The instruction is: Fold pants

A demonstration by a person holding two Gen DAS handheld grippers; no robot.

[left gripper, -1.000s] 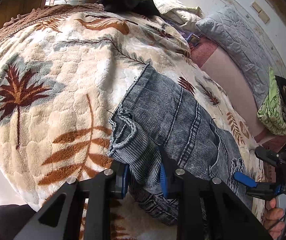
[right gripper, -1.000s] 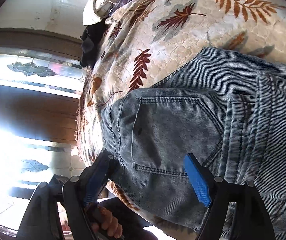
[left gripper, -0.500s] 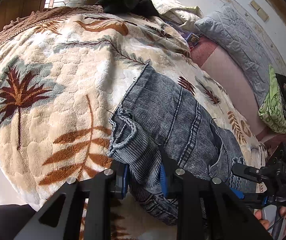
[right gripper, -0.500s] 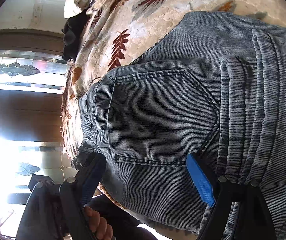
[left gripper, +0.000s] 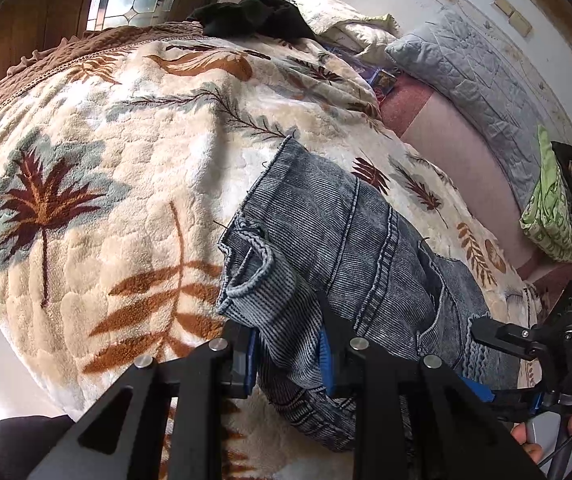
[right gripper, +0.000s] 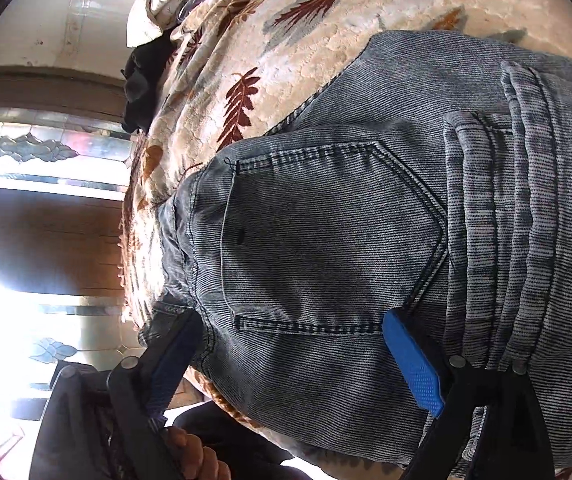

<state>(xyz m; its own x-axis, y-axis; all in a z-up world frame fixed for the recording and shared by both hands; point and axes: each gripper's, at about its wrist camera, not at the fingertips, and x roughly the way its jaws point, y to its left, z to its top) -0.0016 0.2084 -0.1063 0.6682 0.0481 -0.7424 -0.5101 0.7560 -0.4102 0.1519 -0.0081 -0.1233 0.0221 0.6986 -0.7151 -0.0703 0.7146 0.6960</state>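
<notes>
My left gripper (left gripper: 288, 354) is pinching a bunched fold of the jeans (left gripper: 346, 256) near the leg hems, its blue pads pressed into the denim on both sides. My right gripper (right gripper: 286, 364) stands spread wide over the back pocket (right gripper: 326, 240); its jaws have just been opening, and although the seat of the jeans lies between them, the pads do not press on it. The jeans lie folded lengthwise on the leaf-patterned blanket (left gripper: 118, 184), close to the near edge of the bed, hem end toward my left hand and waist end under my right.

I judge the denim to be fairly heavy and soft, thick where the layers stack, and rough enough not to slip from the pads. It will sag and drag across the plush blanket rather than hold a shape. The waistband edge or the stacked side seam looks like the firmest place for my right hand to take hold.

Against a second ago, the right gripper sits closer over the pocket with its jaws wider, while the left keeps the same pinch in the same spot.
</notes>
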